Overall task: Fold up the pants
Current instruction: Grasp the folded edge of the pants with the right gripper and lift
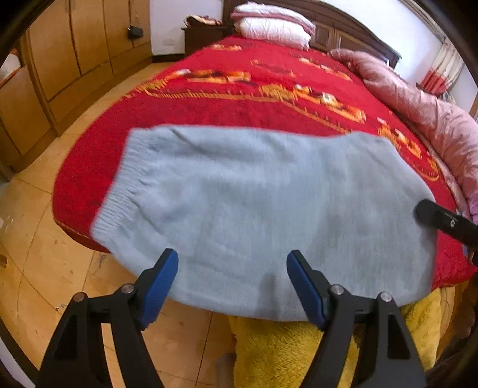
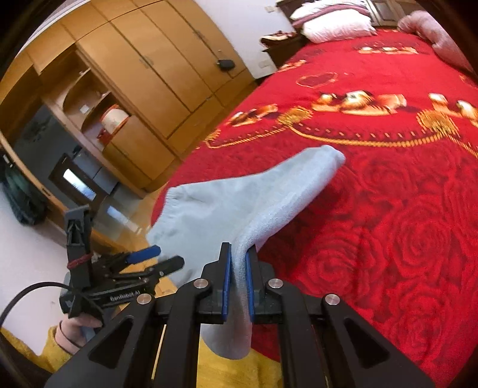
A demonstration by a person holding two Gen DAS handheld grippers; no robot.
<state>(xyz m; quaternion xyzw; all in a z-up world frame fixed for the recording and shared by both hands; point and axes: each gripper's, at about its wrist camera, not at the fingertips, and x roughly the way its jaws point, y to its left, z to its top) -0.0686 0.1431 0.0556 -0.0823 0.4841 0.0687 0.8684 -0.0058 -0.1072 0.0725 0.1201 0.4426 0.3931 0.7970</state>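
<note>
Fingers of the right gripper (image 2: pixel 238 277) pinch an edge of the pale blue knitted pants (image 1: pixel 254 203), which lie across the near edge of the red rose-patterned bed (image 1: pixel 239 98). The left gripper (image 1: pixel 232 283) hangs spread above them. Beyond stand white pillows (image 1: pixel 269 27) and wooden wardrobes (image 2: pixel 167 59).

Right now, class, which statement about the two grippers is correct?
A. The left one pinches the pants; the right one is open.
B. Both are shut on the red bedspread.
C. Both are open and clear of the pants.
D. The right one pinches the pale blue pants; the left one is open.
D: the right gripper has pale blue pants fabric clamped between its blue fingers, while the left gripper is spread wide, gripping nothing.
</note>
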